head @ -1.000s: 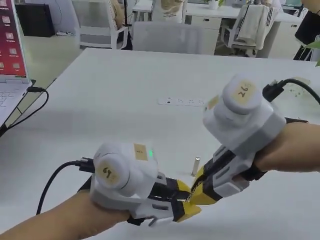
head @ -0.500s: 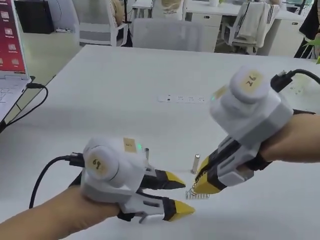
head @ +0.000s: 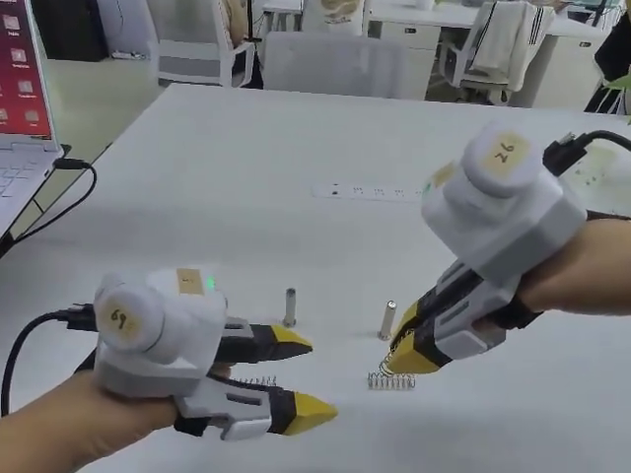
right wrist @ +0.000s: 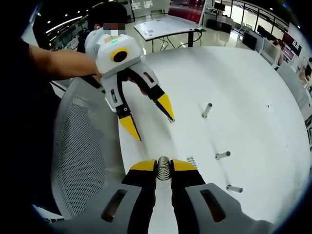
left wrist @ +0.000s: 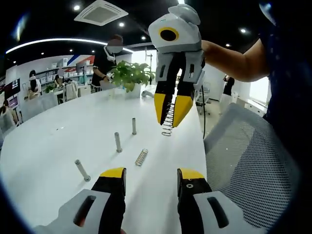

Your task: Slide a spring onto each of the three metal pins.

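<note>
We read a handwritten "69" on the round tan sticker [head: 120, 318] atop the left gripper [head: 317, 375]. A handwritten "26" stands on the matching sticker [head: 505, 153] atop the right gripper [head: 396, 363]. The writing on the red laptop screen [head: 18, 79] at the far left is too small for us to make out.

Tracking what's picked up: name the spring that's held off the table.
The spring pinched between the right gripper's yellow tips, hanging in the air; another spring lies loose on the table.
</note>
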Demonstrator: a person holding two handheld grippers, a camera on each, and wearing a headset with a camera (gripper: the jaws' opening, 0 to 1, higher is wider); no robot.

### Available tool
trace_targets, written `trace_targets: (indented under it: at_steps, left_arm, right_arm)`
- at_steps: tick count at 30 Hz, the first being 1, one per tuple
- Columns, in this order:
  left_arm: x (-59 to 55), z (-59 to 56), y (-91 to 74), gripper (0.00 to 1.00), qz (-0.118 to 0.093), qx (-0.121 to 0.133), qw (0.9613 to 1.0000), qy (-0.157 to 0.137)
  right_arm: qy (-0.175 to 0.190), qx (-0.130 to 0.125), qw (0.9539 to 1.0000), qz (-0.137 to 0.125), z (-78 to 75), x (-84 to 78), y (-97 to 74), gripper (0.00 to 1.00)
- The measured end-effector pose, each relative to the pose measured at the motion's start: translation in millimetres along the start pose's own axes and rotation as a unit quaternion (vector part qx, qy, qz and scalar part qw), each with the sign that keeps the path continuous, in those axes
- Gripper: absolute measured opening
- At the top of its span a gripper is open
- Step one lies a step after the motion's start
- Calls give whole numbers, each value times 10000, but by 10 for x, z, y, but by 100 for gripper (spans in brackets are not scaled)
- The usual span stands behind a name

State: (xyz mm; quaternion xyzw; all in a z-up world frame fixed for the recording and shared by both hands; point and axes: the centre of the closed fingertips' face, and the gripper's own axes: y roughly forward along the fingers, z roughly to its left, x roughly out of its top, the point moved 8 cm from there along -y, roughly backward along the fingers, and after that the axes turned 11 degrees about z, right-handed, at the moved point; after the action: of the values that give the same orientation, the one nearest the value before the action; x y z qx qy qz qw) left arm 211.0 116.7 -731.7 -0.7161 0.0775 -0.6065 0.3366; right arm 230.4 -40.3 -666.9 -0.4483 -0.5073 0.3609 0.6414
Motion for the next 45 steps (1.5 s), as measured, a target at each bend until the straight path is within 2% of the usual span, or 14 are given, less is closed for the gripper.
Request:
trace_targets:
  at_steps: [9,18,24,45]
  left_arm:
    - [-126,63,-164,42,-86,254,9994,-225]
    - [-180,96,-264,46,-258,445,9977,-431]
    - [-205,79,-279,48,-288,502,9971,-500]
    - [-248,81,-347,50,-379,626,9954,-615]
  right_arm:
    - [41,-36,10000,32,-22,-40,-16,8]
    - [107,-92,9999,85,-82,-97,-46,8]
    - [173,-174,9996,127,-157,-152,-83,8]
    - [613,-817,9943,298,-719,-392,-400,8]
